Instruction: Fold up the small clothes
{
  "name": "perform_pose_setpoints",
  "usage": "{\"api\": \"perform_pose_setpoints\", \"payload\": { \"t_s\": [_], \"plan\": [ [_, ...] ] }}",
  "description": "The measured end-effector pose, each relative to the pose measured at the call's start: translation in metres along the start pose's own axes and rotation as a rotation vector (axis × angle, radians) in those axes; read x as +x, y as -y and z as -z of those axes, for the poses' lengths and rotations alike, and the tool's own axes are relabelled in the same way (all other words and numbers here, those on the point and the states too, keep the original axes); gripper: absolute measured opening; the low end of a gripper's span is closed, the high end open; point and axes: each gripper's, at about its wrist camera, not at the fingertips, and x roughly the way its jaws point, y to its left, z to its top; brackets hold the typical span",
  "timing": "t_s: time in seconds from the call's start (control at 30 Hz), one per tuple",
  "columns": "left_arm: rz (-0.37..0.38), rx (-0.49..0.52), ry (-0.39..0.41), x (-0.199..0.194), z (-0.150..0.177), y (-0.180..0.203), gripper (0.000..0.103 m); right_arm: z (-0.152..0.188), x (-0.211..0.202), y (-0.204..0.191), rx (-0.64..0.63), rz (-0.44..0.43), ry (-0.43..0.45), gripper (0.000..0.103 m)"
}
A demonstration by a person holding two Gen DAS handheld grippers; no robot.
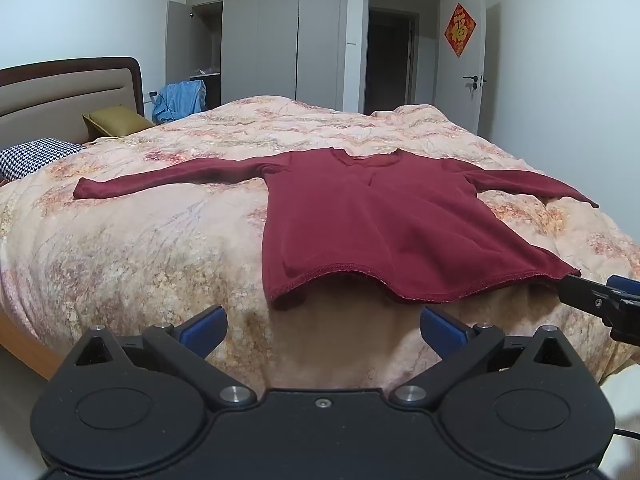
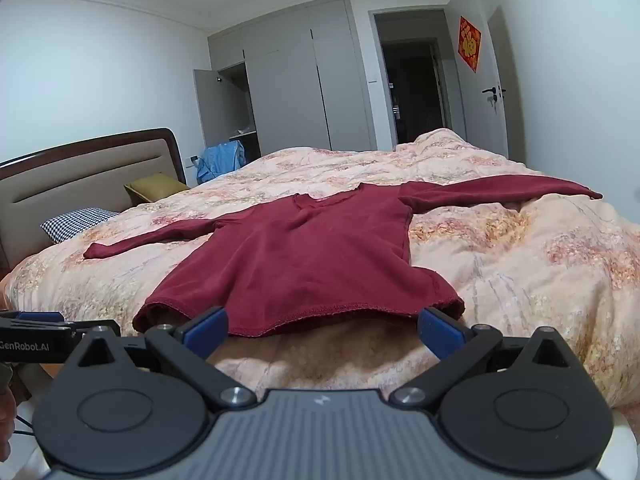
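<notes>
Both grippers tilted slightly down at the bed. Maroon long-sleeve top lies flat on the quilt, sleeves spread. Left gripper jaws wide, empty, short of the hem. Right gripper same, fingertips just at the hem; contact unclear.

The left gripper has a matte black body with two round housings, each capped by a raised disc; black link arms run forward from silver pivot pins to blue finger pads; small silver screws sit at the arm joints and one at the body's centre; a thin black cable trails at its lower right. The right gripper shares this build, though its centre plate is ribbed grey; seen from there, the left unit's side reads "GenRobot.AI" in white.
</notes>
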Motion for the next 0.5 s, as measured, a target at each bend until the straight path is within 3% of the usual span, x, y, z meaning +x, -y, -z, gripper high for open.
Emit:
{"api": "perform_pose_setpoints", "payload": {
  "t_s": [0.5],
  "plan": [
    [0.003,0.001,0.004,-0.0004,0.0001,0.0000,0.102,0.0040,0.0035,0.0007,-0.006,-0.011,-0.007,0.103]
  ]
}}
